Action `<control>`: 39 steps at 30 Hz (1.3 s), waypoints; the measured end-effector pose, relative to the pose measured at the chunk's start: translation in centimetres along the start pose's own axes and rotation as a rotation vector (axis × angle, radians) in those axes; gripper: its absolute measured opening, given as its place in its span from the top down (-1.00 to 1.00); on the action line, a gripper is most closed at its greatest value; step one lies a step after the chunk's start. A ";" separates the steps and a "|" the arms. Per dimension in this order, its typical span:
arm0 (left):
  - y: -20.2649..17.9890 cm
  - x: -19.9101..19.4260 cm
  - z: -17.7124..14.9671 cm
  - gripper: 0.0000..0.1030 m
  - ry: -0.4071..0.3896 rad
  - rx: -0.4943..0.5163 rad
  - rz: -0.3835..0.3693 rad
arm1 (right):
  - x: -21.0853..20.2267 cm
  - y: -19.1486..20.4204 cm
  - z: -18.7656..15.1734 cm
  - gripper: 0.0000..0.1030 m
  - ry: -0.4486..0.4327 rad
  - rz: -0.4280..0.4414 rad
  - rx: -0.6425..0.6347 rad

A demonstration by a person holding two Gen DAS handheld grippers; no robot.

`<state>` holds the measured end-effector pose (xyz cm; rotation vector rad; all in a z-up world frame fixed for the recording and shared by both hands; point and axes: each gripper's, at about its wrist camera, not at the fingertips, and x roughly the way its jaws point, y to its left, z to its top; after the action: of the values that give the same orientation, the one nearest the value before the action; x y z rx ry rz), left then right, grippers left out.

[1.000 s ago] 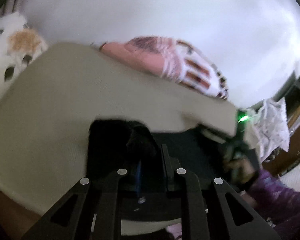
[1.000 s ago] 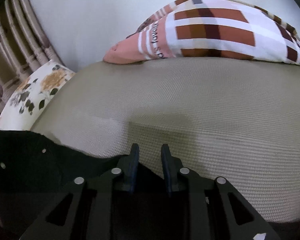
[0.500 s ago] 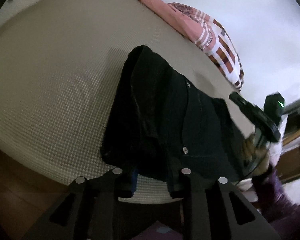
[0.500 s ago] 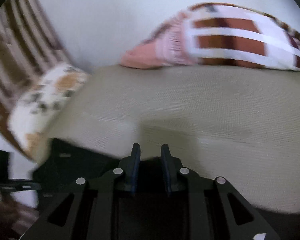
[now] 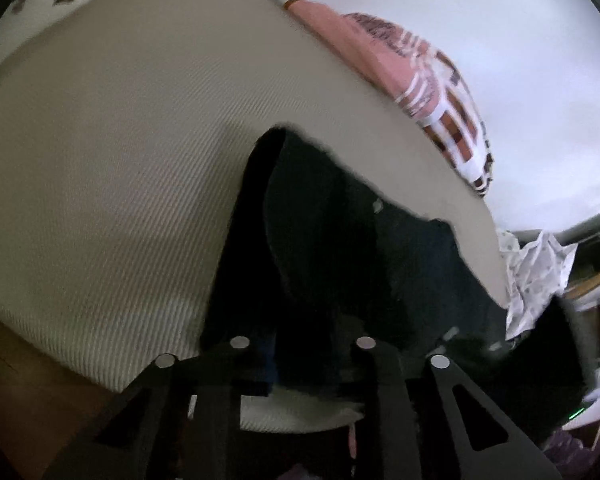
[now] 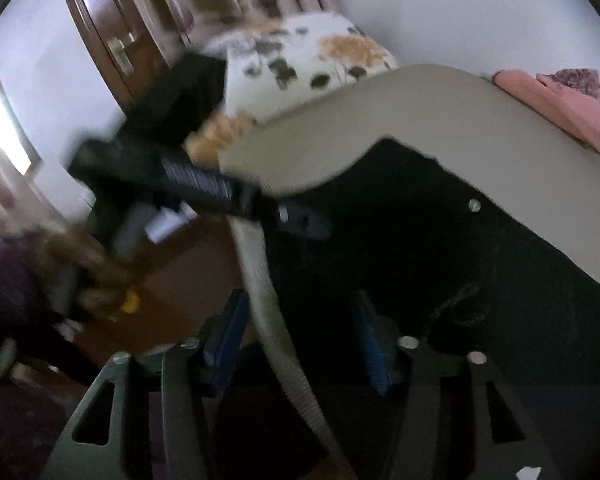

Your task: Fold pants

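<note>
Black pants (image 5: 340, 240) lie on the beige bed (image 5: 120, 160), running from its middle over the near right corner. My left gripper (image 5: 312, 360) sits at their near edge, its jaws closing with dark cloth between the fingers. In the right wrist view the pants (image 6: 440, 240) cover the bed's (image 6: 400, 108) near part. My right gripper (image 6: 300, 332) is at the bed's edge, its blue pads a little apart with black cloth between them. The left gripper (image 6: 296, 216) reaches in from the left, held by a hand (image 6: 92, 264). The right gripper (image 5: 560, 352) is a dark blur.
A pink plaid pillow (image 5: 420, 64) lies at the bed's far side by the white wall. A floral pillow (image 6: 308, 60) sits at the head end, with a brown door (image 6: 112, 40) behind it. Crumpled white cloth (image 5: 540, 272) lies off the bed's right corner. Brown floor (image 6: 188, 272) shows below the edge.
The right gripper swung sideways and rolled, so its view now takes in the door and the left gripper instead of the plaid pillow. The left gripper sank closer to the pants, which now stretch toward the right corner.
</note>
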<state>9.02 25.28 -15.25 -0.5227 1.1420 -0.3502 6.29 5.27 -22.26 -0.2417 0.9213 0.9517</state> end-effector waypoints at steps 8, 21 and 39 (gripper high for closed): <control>-5.3 -4.9 4.9 0.76 -0.200 0.161 -0.090 | -1.2 -0.8 0.2 0.87 -0.099 -0.060 0.078; 1.7 -3.1 -2.6 0.75 -0.046 0.060 0.028 | 1.3 -1.1 -1.6 0.85 -0.082 0.031 0.148; 0.9 3.3 -3.5 0.92 -0.144 0.107 -0.137 | -2.4 -4.2 -3.6 0.60 -0.159 0.181 0.317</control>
<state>7.01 23.52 -19.42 -0.5245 0.9452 -0.4817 6.92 -0.59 -23.51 0.1868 0.9420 0.9599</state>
